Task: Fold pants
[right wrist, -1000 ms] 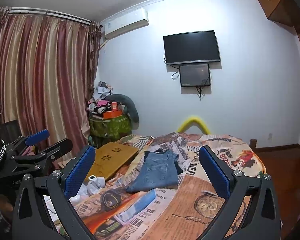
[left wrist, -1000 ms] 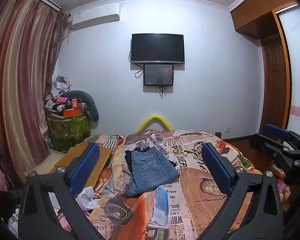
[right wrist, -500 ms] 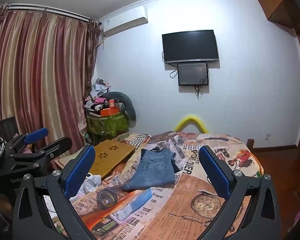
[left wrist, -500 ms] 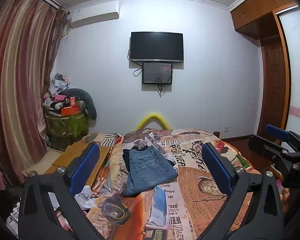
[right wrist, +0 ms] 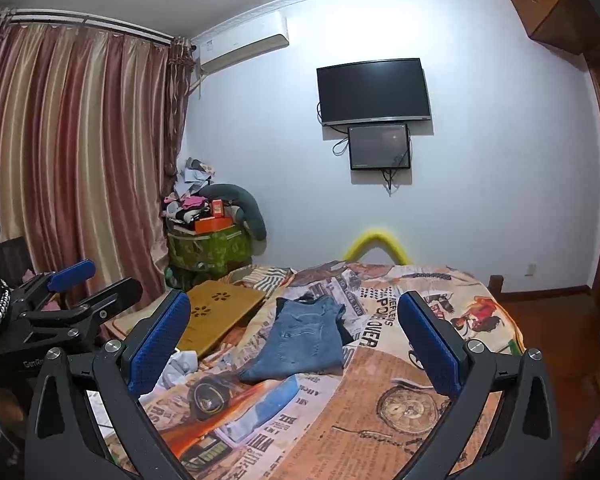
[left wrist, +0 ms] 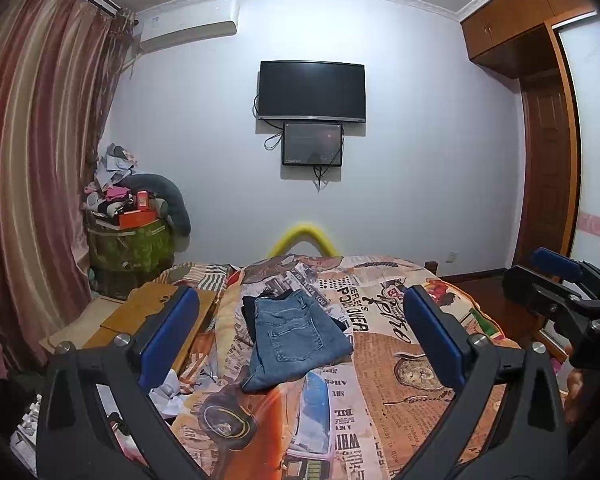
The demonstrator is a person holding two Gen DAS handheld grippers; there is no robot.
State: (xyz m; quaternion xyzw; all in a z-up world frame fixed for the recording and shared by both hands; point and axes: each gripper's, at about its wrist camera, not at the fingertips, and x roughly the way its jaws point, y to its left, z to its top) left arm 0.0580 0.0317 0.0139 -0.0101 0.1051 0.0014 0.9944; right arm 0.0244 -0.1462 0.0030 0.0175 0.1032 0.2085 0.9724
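**Both grippers held back from the bed, jeans lying folded on it**

Nearest to the cameras are the two grippers. The left gripper point(left wrist: 300, 340) has its jaws wide apart and holds nothing; the right gripper point(right wrist: 294, 344) is the same, wide and empty. Both hang above the near part of the bed point(left wrist: 440, 400), well apart from the cloth. In the left wrist view the right gripper point(left wrist: 560, 292) shows at the right edge.

Further on, in the middle of the bed, lie the blue jeans point(left wrist: 296, 336). They are already doubled into a compact stack, with a back pocket facing up, and a dark garment point(left wrist: 250, 312) shows under their far left edge. It seems the folding is done or almost done, and the grippers are off the pants. If one more fold is wanted, the next move calls for lowering both grippers to the near hem and pinching the edge. The denim is thick, so several layers may slip.

The bed has a bright cover with a newspaper print. On its left side rests a wooden lap board point(right wrist: 220, 316), with crumpled white cloth point(right wrist: 180, 364) nearer. Behind stand a green box heaped with things point(left wrist: 132, 240) and striped curtains point(left wrist: 32, 160). On the far wall hang a television point(left wrist: 312, 90), a smaller screen point(left wrist: 312, 144) and an air conditioner point(left wrist: 188, 30). A wooden wardrobe point(left wrist: 540, 140) is at far right.
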